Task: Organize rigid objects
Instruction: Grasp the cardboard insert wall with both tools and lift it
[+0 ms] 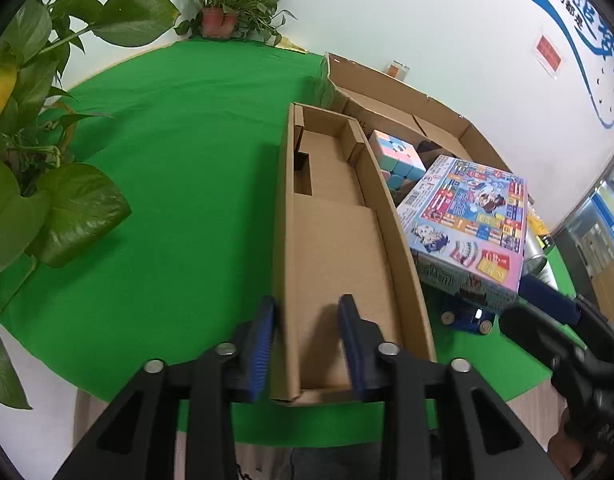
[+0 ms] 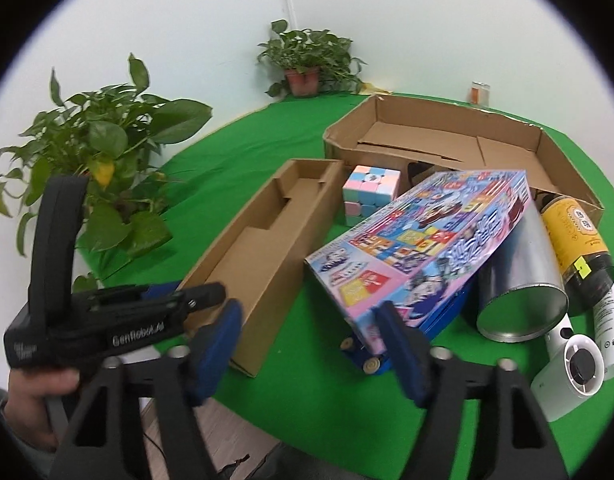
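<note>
Two cardboard containers anchor the green cloth: the wide shallow tray at the back and, just in front of its left end, the long narrow box. Both look light and stiff, though their thin walls would probably buckle under a hard squeeze. The left gripper has its fingers spread astride the narrow box's near left wall, not visibly pinching it. Right of that box the printed game carton leans on a blue toy car and a metal tin; it seems light and glossy, best taken across its thin edge. The right gripper hangs wide apart just before its near corner, holding nothing. The pastel cube sits between box and carton, hard and easily pinched by opposite faces
</note>
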The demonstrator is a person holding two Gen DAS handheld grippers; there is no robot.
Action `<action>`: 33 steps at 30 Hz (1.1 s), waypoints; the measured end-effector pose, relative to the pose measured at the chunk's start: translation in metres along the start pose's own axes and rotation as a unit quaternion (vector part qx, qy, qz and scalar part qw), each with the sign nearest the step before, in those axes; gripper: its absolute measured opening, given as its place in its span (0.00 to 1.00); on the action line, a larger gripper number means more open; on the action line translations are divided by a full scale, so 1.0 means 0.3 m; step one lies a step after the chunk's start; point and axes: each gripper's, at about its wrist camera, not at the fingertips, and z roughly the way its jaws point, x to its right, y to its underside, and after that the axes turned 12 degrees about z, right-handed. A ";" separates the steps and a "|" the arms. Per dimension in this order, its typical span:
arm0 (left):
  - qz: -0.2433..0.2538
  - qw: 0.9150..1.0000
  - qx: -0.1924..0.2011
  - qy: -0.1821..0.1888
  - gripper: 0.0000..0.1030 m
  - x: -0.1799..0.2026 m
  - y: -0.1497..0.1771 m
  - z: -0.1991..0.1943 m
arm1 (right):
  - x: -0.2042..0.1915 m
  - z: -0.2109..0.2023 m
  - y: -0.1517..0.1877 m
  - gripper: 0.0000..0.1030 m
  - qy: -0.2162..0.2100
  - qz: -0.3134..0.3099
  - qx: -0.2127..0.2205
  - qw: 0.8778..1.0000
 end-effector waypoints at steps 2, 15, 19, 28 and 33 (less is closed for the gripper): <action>0.000 1.000 -0.003 0.009 0.25 -0.007 0.009 -0.009 | 0.000 0.000 0.001 0.57 0.005 -0.001 0.000 1.000; -0.006 0.998 -0.012 0.060 0.21 -0.031 -0.005 -0.007 | -0.120 0.054 0.008 0.32 -0.012 -0.028 -0.039 0.999; -0.006 0.998 -0.012 0.063 0.15 -0.043 0.000 -0.022 | -0.130 0.157 0.031 0.14 0.004 -0.016 -0.091 0.996; 0.001 0.998 -0.015 0.053 0.15 -0.033 -0.017 -0.011 | -0.160 0.219 0.034 0.15 0.040 -0.018 -0.094 0.995; 0.010 0.999 -0.015 0.043 0.14 -0.017 -0.025 -0.005 | -0.164 0.221 0.033 0.15 0.041 -0.024 -0.091 0.995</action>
